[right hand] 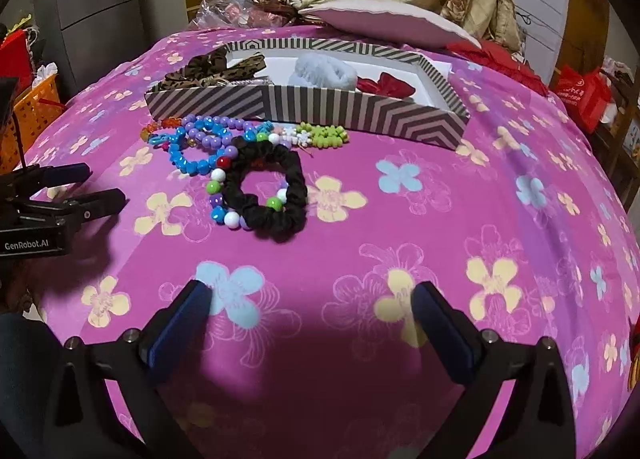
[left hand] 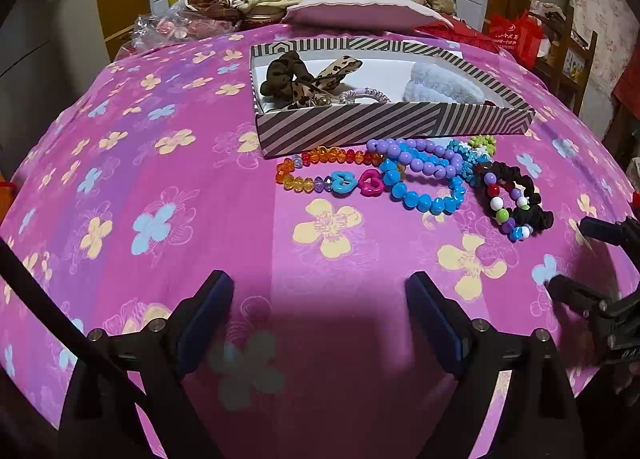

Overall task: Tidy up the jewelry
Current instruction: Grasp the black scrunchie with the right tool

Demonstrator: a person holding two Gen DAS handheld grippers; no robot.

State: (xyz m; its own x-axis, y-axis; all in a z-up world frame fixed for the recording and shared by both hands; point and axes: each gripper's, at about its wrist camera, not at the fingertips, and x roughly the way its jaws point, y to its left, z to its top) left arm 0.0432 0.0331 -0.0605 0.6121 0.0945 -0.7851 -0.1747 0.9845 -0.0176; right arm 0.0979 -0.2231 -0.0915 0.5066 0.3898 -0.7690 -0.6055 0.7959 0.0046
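Both claws empty, jaws wide apart, nothing between the pads. Left claw [left hand: 319, 323] hangs low over the pink flowered bedspread [left hand: 120, 179]; the pile of jewelry lies ahead of it and off to its right. Right claw [right hand: 311, 329] sits beside it; for this one the pile is ahead and to its left, w/ the black scrunchie [right hand: 266, 195] nearest.

Step in hand, as I judge it: pick the next piece and drop it in the striped box [left hand: 360, 127], which sits just beyond the pile.

How to do it well:
- take the scrunchie first w/ right claw, since it's on top & nearest
- pinch one side of the loop, not the middle hole
- the multicolour bead bracelet [right hand: 218, 199] overlaps it, so lift slow or both may come up
- beads roll; bite across the strand

Count, approx, as strands are tangled:
- on bed: 1 black scrunchie, 1 multicolour bracelet, 1 blue bead bracelet [left hand: 424, 195], 1 purple bead strand [left hand: 420, 157], 1 orange/clear strand w/ heart charms [left hand: 320, 171], 1 green-white piece [right hand: 320, 135]
- in box: 1 leopard bow [left hand: 304, 79], 1 pale blue fluffy scrunchie [left hand: 440, 85], 1 red item [right hand: 386, 85], 1 pinkish hair tie [left hand: 366, 95]
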